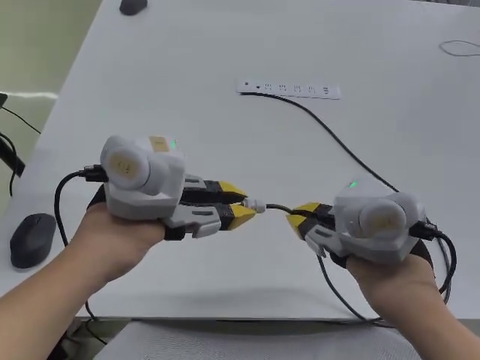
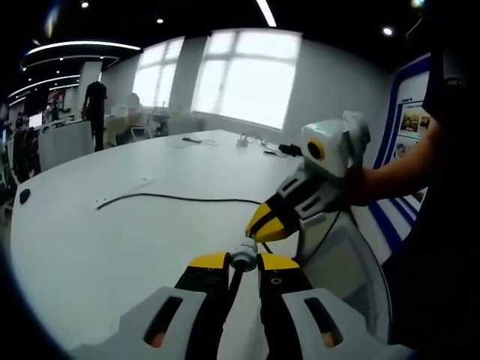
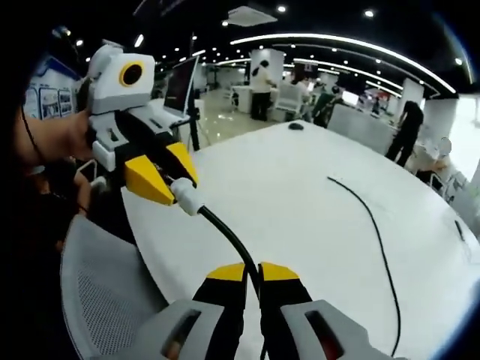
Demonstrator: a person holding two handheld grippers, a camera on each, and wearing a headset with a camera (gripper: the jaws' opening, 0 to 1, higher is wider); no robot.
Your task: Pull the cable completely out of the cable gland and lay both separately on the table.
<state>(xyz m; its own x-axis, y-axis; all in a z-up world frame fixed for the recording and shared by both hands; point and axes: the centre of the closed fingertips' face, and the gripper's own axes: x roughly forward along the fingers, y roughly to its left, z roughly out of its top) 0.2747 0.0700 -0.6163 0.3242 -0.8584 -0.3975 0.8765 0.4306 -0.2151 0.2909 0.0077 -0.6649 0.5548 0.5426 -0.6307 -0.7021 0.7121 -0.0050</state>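
1. While both hand-held grippers hang over its near edge, the white table (image 1: 300,45) bears a white power strip (image 1: 289,89), which lies flat well beyond them.
2. On the person's side, far from the power strip, a grey mesh office chair (image 3: 97,292) stands past the table edge.
3. Nearer the person than the power strip and to its left, the left gripper (image 1: 247,204) has its yellow-tipped jaws pinched on the cable gland (image 1: 257,205). The left gripper view shows the white gland (image 2: 242,255) right between its own tips.
4. Nearer than the power strip and slightly to its right, the right gripper (image 1: 294,218) faces the left one. Its jaws are clamped on the black cable (image 1: 276,208), which runs in between the tips in the right gripper view (image 3: 225,229).
5. From the power strip a long black cord (image 1: 337,142) trails toward the right gripper's side.
6. Far left of the power strip, by the near edge, lies a dark computer mouse (image 1: 31,238).
7. That short cable spans the gap between the grippers, clear of the power strip's cord, one end entering the gland.
8. Smallest is the cable gland (image 3: 186,195), off the table surface, with the cable not pulled out of it.
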